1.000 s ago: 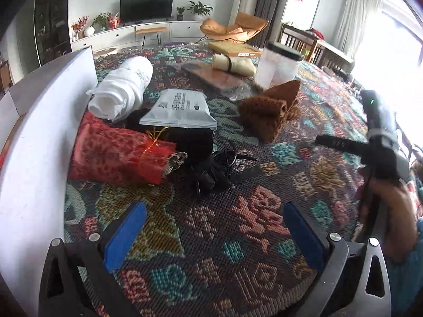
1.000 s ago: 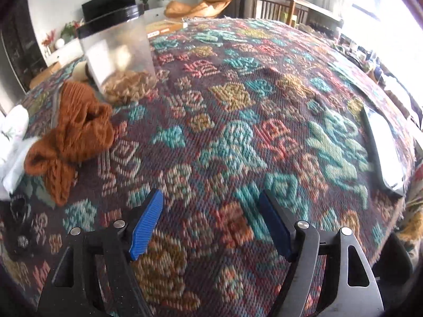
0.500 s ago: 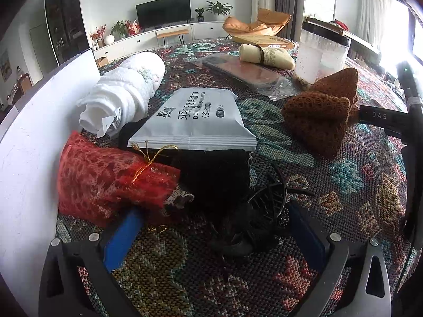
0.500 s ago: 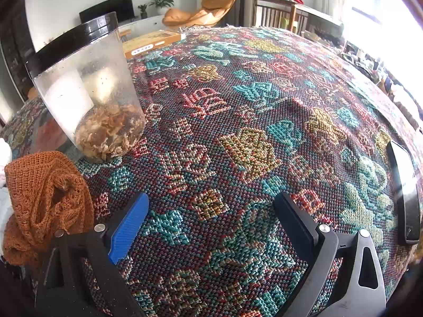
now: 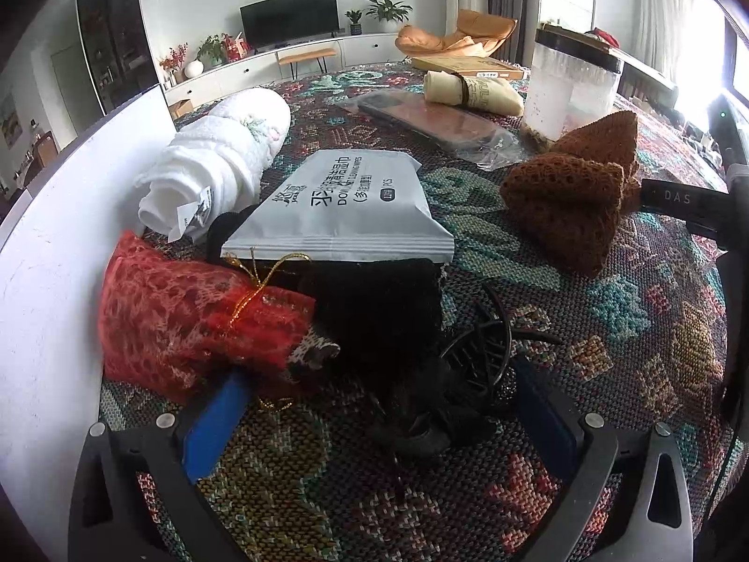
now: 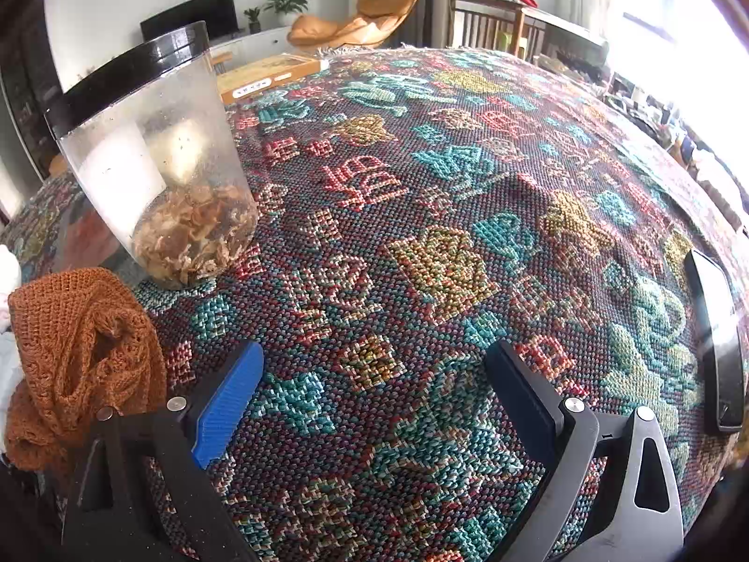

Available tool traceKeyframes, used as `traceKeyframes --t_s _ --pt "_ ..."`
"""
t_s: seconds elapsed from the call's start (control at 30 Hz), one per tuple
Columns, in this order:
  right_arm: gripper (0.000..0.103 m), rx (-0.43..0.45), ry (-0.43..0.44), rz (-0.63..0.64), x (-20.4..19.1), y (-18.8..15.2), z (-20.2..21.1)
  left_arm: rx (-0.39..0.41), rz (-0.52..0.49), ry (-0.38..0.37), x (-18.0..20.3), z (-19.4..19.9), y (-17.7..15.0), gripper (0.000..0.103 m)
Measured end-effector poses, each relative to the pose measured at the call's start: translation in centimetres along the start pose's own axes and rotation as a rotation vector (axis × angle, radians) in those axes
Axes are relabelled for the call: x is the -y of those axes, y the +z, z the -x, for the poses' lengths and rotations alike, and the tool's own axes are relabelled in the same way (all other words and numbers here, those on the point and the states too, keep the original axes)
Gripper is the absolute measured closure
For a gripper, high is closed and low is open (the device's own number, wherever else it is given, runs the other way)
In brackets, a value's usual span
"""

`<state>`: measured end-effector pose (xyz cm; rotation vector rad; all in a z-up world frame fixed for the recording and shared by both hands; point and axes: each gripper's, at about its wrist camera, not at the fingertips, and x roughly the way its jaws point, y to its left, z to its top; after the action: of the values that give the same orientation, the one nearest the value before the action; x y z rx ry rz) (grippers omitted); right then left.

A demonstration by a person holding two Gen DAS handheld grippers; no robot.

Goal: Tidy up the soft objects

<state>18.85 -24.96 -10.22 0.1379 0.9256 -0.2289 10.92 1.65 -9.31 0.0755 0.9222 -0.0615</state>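
Note:
In the left wrist view a red mesh pouch (image 5: 187,323) lies by a white wall, next to a black cloth (image 5: 379,309) under a grey wipes pack (image 5: 346,206). A black hair claw (image 5: 473,365) and dark tangle lie in front. A rolled white towel (image 5: 220,159) is behind, a brown knit piece (image 5: 576,196) to the right. My left gripper (image 5: 374,417) is open, its fingers astride the tangle and pouch edge. My right gripper (image 6: 370,393) is open and empty over bare tablecloth, with the knit piece (image 6: 79,356) to its left.
A clear jar with a black lid (image 6: 159,178) stands behind the knit piece. A dark phone (image 6: 716,342) lies at the right table edge. A bagged flat item (image 5: 440,122), a tied cloth roll (image 5: 473,89) and a flat box (image 6: 271,75) lie further back. The white panel (image 5: 51,253) bounds the left.
My left gripper has moved forward and down to the pile, so its open fingers now flank the black tangle. My right gripper has moved forward toward the jar and knit piece.

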Motion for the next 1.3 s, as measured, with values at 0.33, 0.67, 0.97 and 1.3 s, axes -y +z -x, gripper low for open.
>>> traceKeyframes --t_s 0.33,0.67,0.97,1.3 --pt "0.006 0.0 0.0 0.0 -0.01 -0.03 0.03 0.003 0.001 0.003 -0.07 0.31 -0.33 0.0" --pt "0.006 0.0 0.0 0.0 -0.01 -0.03 0.04 0.003 0.002 0.003 -0.07 0.3 -0.33 0.0" --pt "0.006 0.0 0.0 0.0 -0.01 0.04 0.01 0.004 0.002 0.003 -0.07 0.29 -0.33 0.0" --pt "0.006 0.0 0.0 0.0 -0.02 0.06 0.02 0.004 0.002 0.003 -0.07 0.29 -0.33 0.0"
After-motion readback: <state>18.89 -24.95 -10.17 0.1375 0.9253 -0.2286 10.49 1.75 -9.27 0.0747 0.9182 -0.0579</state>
